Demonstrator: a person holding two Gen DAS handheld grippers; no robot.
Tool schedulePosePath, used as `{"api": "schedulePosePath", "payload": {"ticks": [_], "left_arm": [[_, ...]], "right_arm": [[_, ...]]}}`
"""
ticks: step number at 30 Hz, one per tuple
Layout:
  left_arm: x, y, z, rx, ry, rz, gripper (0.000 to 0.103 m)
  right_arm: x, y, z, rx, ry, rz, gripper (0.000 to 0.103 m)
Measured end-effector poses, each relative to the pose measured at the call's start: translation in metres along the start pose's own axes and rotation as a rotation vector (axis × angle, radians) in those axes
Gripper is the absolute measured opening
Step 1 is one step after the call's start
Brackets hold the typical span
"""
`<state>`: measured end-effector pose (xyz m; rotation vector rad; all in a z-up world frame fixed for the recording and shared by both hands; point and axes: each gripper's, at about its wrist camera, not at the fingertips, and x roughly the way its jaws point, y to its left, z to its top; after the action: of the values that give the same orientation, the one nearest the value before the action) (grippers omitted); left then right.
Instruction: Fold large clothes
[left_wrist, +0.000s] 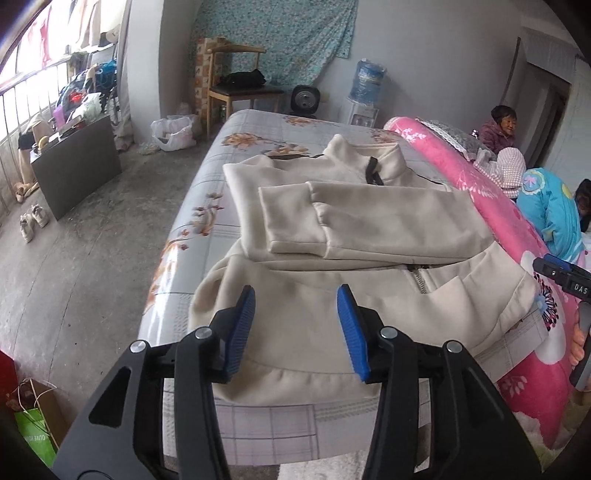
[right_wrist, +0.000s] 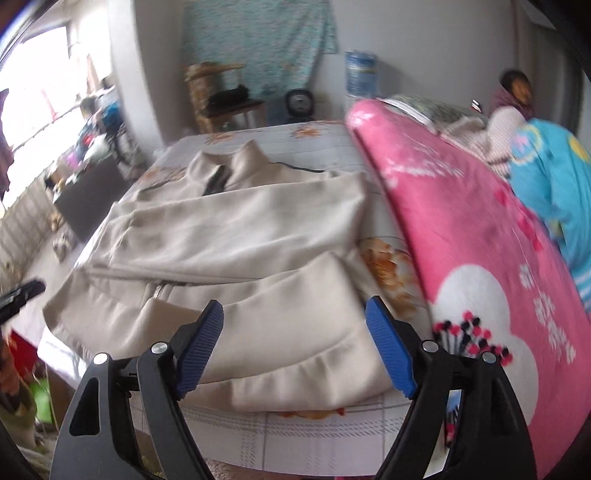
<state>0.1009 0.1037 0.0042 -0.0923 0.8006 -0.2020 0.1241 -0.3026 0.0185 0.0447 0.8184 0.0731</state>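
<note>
Sleeves (left_wrist: 295, 218) lie crossed over the chest of the cream zip jacket (left_wrist: 354, 314) spread on the bed (left_wrist: 207, 192), likely to narrow it for folding. Left claw (left_wrist: 295, 332) (half open) and right claw (right_wrist: 295, 347) (wide) hover over its hem, gripping nothing.

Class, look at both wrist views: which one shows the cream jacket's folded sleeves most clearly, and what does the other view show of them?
The left wrist view. It is sharp, and the folded sleeves lie crossed over the cream jacket, both cuffs visible. The right wrist view is blurred by motion: the sleeves show only as soft bands across the jacket.
</note>
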Motion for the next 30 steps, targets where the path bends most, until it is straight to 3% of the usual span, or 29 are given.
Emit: {"api": "schedulePosePath", "payload": {"ticks": [4, 8, 11, 15, 19, 22, 24, 26, 28, 30], "left_arm": [[0.019, -0.015, 0.000, 0.033, 0.026, -0.006, 0.044], [0.040, -0.016, -0.001, 0.044, 0.072, 0.062, 0.044], [0.050, -0.008, -0.002, 0.032, 0.105, 0.082, 0.044], [0.052, -0.007, -0.003, 0.007, 0.117, -0.027, 0.044], [0.055, -0.027, -0.012, 0.040, 0.153, -0.163, 0.044], [0.069, -0.046, -0.025, 0.108, 0.200, -0.105, 0.044], [0.073, -0.056, -0.032, 0.161, 0.185, -0.045, 0.044], [0.073, -0.062, -0.036, 0.191, 0.169, -0.005, 0.044], [0.074, -0.066, -0.037, 0.192, 0.160, 0.022, 0.044], [0.074, -0.067, -0.038, 0.200, 0.155, 0.036, 0.042]], "right_arm": [[0.017, 0.008, 0.001, -0.010, 0.047, 0.040, 0.077], [0.033, 0.004, 0.005, 0.009, 0.069, 0.026, 0.077], [0.040, -0.003, 0.011, 0.062, 0.085, 0.080, 0.077], [0.043, 0.008, 0.015, 0.084, 0.118, 0.232, 0.073], [0.047, 0.043, 0.005, 0.022, 0.183, 0.341, 0.073], [0.052, 0.074, -0.005, -0.031, 0.213, 0.379, 0.073], [0.060, 0.094, -0.010, -0.071, 0.232, 0.369, 0.073], [0.069, 0.107, -0.013, -0.116, 0.243, 0.337, 0.066], [0.079, 0.116, -0.019, -0.148, 0.267, 0.264, 0.049], [0.081, 0.116, -0.019, -0.127, 0.281, 0.283, 0.032]]}}
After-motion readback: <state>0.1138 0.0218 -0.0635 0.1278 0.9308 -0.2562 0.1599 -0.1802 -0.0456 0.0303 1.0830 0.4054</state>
